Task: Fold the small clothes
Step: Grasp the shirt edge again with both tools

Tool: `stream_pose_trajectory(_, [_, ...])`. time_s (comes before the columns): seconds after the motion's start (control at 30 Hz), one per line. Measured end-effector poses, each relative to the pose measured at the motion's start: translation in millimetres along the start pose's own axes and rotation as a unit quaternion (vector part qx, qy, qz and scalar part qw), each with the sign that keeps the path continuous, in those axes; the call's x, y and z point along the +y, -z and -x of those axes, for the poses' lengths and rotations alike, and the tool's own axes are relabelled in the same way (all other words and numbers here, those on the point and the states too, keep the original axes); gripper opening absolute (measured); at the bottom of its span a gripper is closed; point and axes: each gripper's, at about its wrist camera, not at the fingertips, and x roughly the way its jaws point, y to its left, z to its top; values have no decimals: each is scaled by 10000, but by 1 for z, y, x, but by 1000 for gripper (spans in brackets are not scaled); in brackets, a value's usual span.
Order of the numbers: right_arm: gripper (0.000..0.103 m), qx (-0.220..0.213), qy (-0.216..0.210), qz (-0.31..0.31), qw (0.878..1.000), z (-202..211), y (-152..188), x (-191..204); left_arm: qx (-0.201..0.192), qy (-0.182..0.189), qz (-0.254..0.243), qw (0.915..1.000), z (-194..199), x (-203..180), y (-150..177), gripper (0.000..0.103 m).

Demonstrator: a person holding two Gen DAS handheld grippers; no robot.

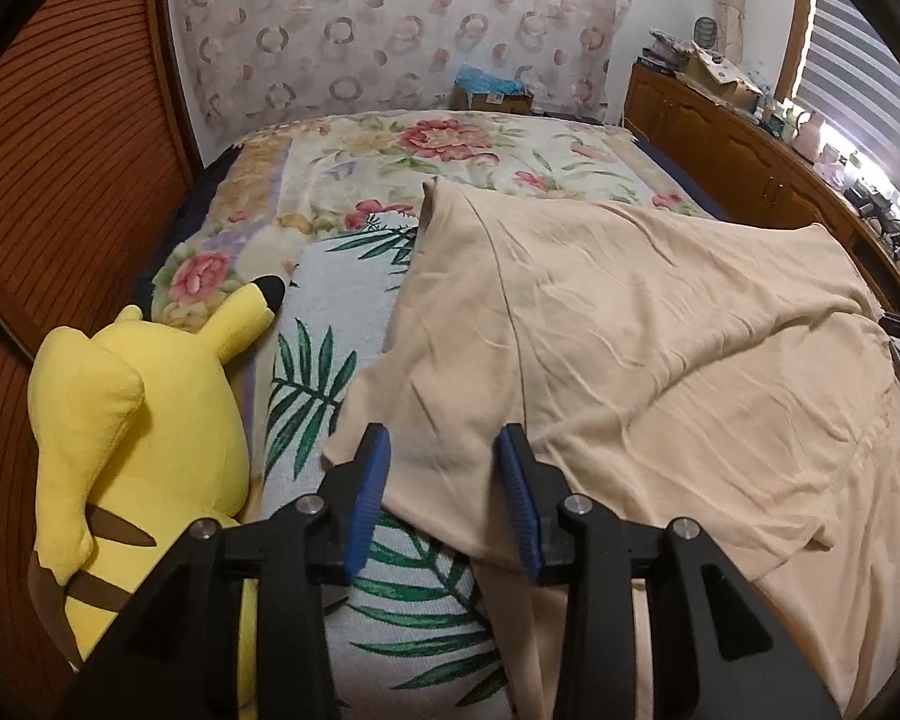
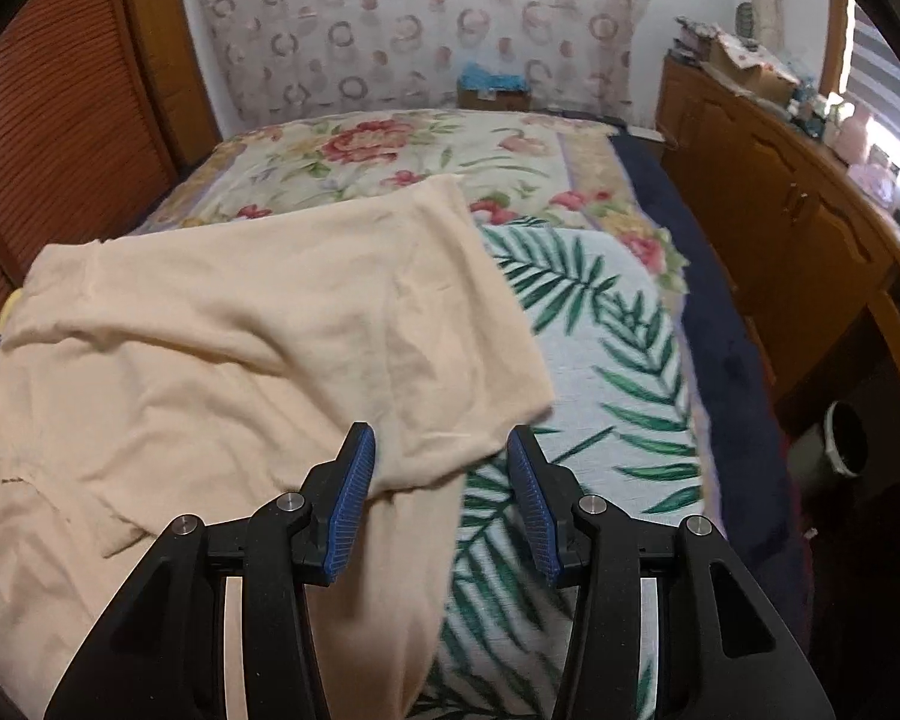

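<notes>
Both jaws stand parted over a beige garment spread on the bed.

Left gripper hovers at the garment's near left corner, its blue pads apart with cloth lying between them, not pinched. Right gripper does likewise at the near right corner of the garment, pads clear of the fabric. One layer lies folded over another, resting on a palm-leaf towel over a floral blanket. A yellow Pikachu plush sits at the left, beside the towel.
</notes>
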Motion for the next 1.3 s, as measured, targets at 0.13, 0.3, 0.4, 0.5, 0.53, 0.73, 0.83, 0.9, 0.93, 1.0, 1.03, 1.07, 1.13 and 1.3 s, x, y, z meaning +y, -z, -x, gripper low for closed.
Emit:
stream_pose_trajectory(0.13, [47,0,29,-155,9999,-4,-4,-8,-78,65,110,9999,-1,6,4,38])
stream_pose_trajectory(0.3, [48,-1,57,-236,9997,-11,-12,-14,-97,22,105,9999,-2,7,4,39])
stream_pose_trajectory(0.4, [48,-12,64,-192,9998,-12,-13,-9,-98,21,110,9999,-2,9,5,39])
stream_pose_trajectory(0.5, [48,-23,131,-60,9999,-16,-16,-3,3,8,121,9999,0,10,5,39])
stream_pose_trajectory(0.53, [48,-21,153,-28,9999,-17,-16,-1,30,-9,140,9999,1,11,5,39])
stream_pose_trajectory(0.73, [48,-34,135,29,9999,-19,-16,-2,10,-50,273,9996,5,20,11,40])
stream_pose_trajectory(0.83, [48,-72,152,37,9999,-20,-14,0,27,-83,264,9996,3,18,9,43])
stream_pose_trajectory(0.9, [48,-98,163,30,9998,-20,-14,0,28,-105,275,9996,1,18,7,47])
stream_pose_trajectory(0.93, [48,-108,165,27,9998,-20,-13,0,26,-108,288,9995,0,19,6,48])
stream_pose_trajectory(1.0, [47,-127,171,41,9998,-20,-12,1,17,-109,315,9994,-3,21,4,52])
stream_pose_trajectory(1.03, [43,-138,155,56,9998,-20,-11,1,23,-126,297,9995,-4,21,2,53])
stream_pose_trajectory(1.07, [32,-152,102,88,9998,-19,-11,2,39,-122,303,9995,-5,22,2,53])
stream_pose_trajectory(1.13, [5,-223,23,247,9994,-16,-11,7,99,-106,353,9993,-6,23,-1,53])
stream_pose_trajectory(1.3, [3,-708,-98,406,9966,5,-16,15,114,31,299,9995,-5,19,-2,37])
